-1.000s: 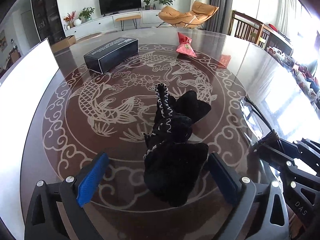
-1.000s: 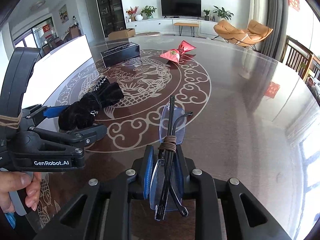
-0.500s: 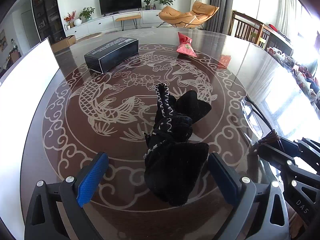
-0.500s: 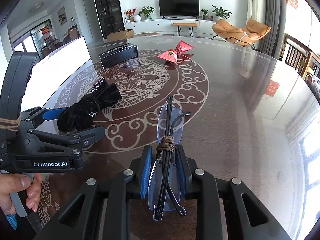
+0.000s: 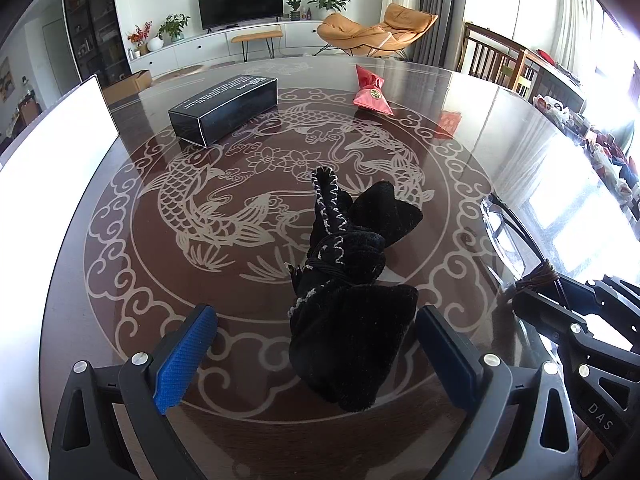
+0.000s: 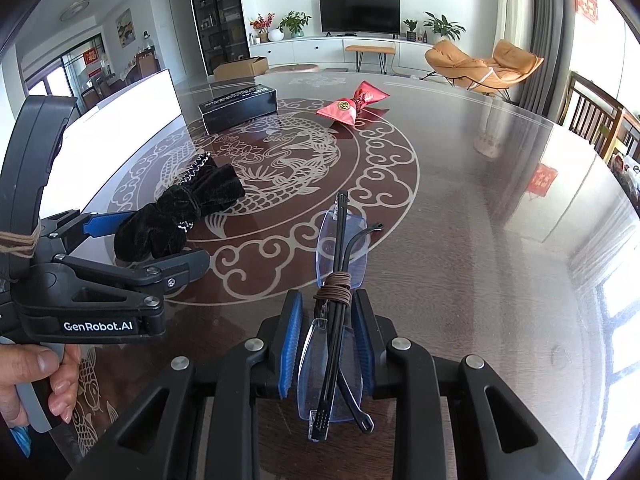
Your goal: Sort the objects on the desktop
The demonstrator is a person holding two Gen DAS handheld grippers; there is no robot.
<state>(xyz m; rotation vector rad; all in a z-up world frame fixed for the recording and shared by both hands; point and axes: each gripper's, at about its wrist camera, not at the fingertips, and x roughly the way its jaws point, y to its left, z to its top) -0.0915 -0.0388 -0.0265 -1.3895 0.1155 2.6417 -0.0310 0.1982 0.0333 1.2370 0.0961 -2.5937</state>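
On round table (image 6: 480,208), right gripper (image 6: 326,344) astride folded glasses (image 6: 340,280), jaws narrow, pads slightly off lenses: release step. Left gripper (image 5: 316,356) wide around black velvet pouch (image 5: 352,300), not touching. Next, probably: close left on pouch.

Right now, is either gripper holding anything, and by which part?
Nothing is gripped. The left gripper stands wide open around the black pouch. The right gripper flanks the folded glasses near the middle, pads apparently just off them.
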